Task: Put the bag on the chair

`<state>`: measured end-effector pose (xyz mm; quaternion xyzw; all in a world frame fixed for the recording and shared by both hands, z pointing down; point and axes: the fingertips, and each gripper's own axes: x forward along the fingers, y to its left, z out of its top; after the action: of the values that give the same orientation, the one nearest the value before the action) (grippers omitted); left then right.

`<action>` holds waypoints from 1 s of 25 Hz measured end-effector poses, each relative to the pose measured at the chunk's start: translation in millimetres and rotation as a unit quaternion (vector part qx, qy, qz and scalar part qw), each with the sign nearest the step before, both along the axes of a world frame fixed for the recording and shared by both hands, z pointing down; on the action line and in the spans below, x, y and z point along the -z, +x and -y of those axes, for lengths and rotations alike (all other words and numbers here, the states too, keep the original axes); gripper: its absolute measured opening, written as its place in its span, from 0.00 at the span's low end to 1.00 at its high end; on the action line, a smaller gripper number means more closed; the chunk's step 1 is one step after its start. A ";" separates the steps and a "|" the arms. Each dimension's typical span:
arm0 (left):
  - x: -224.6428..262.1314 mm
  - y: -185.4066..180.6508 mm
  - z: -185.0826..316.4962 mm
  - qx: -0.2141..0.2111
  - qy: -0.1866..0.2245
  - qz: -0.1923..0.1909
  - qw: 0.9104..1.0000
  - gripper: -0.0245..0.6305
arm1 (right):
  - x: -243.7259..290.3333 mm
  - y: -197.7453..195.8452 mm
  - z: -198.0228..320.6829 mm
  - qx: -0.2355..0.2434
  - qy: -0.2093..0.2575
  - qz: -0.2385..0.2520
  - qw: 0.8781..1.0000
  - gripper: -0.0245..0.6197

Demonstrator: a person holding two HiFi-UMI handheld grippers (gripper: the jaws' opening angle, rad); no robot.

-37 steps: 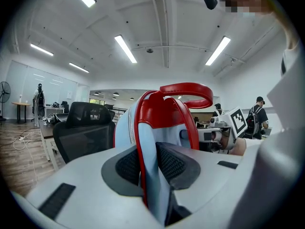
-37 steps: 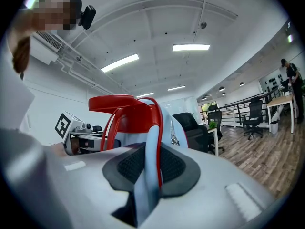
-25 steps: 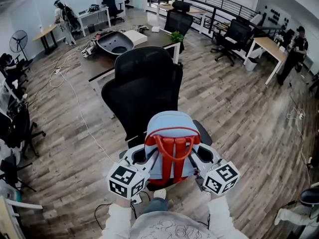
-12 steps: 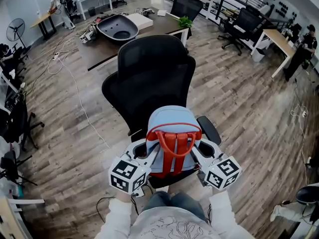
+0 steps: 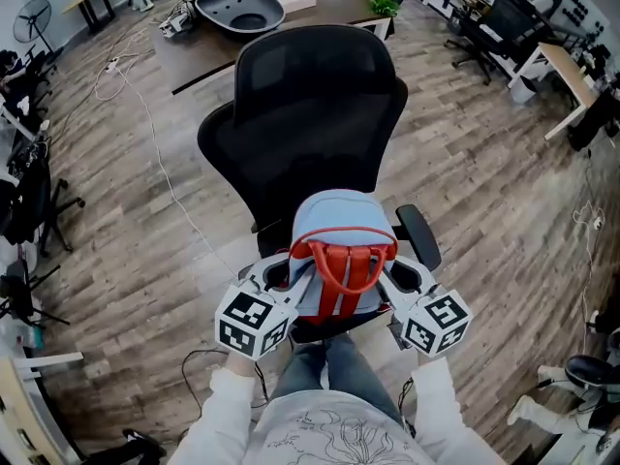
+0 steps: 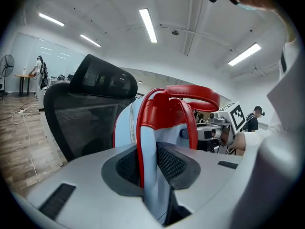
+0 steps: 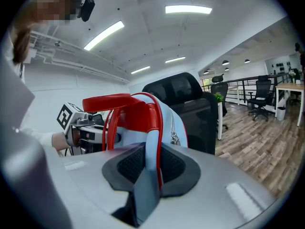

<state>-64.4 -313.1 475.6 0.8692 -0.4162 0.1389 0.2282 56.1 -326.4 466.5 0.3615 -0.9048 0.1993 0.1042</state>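
A light-blue backpack with red straps and a red top handle stands upright over the seat of a black office chair, its front toward the mesh backrest. My left gripper is shut on the bag's left edge; in the left gripper view the blue fabric is pinched between the dark pads. My right gripper is shut on the bag's right edge, with the fabric between its pads in the right gripper view. Whether the bag's bottom touches the seat is hidden.
The chair's right armrest juts out beside my right gripper. A desk with a dark chair shell on it stands behind the chair. Cables trail over the wooden floor at the left. More chairs and desks stand at the far right.
I have moved closer to the chair with the bag: the chair looms larger and the bag now sits lower against the backrest. Both grippers kept their grip.
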 end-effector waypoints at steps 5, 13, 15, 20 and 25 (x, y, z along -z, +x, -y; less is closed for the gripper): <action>-33.6 -4.3 5.4 0.012 -0.031 0.009 0.999 0.17 | -34.1 -4.7 8.3 0.020 -0.028 -0.025 0.999 0.17; -89.5 0.7 16.0 0.019 -0.072 0.032 0.997 0.17 | -91.2 -0.2 21.3 0.037 -0.063 -0.062 0.995 0.17; -102.9 4.8 17.2 0.018 -0.081 0.038 0.996 0.17 | -105.2 4.1 23.4 0.041 -0.070 -0.071 0.994 0.17; -136.1 11.4 23.6 0.020 -0.107 0.054 0.993 0.17 | -138.6 10.3 33.0 0.056 -0.085 -0.103 0.989 0.17; -168.2 17.2 25.0 0.016 -0.128 0.077 0.989 0.17 | -171.4 15.4 37.6 0.074 -0.098 -0.131 0.984 0.17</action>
<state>-47.2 -338.1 643.8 0.8127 -0.4256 0.2538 0.3067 71.5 -364.0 637.9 0.3043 -0.8838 0.2296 0.2711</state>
